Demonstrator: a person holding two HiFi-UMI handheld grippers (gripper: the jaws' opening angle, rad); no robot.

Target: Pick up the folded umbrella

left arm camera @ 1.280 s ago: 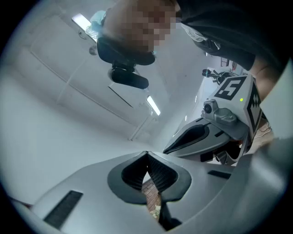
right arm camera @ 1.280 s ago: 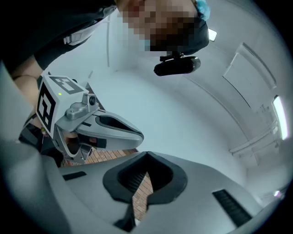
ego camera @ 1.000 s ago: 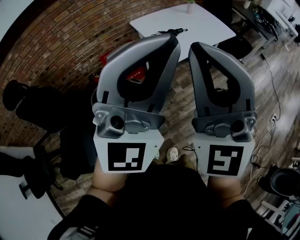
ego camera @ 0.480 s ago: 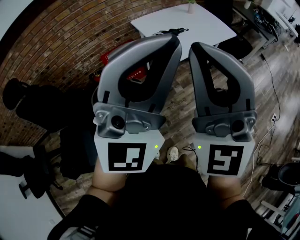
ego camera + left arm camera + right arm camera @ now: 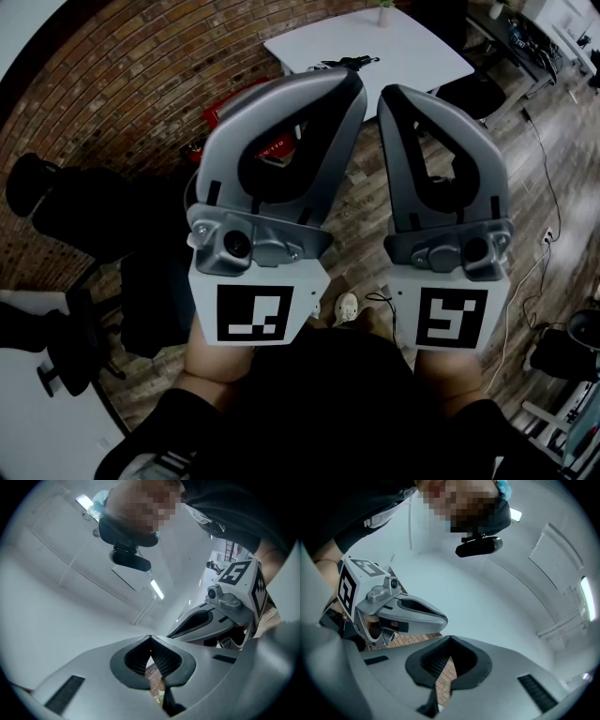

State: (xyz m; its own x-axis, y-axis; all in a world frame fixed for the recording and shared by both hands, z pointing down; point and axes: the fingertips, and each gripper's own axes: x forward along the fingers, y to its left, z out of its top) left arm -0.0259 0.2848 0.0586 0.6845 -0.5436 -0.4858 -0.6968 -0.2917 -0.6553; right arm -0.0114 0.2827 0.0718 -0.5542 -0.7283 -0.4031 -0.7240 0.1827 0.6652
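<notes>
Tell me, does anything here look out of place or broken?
Nothing looks spilled or damaged. Only oddity: the left gripper and right gripper are raised side by side, jaws shut on nothing, while a dark object, possibly the umbrella, lies untouched on the white table.

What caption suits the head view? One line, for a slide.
Shut and empty, the left gripper and right gripper held side by side before a white table.
</notes>
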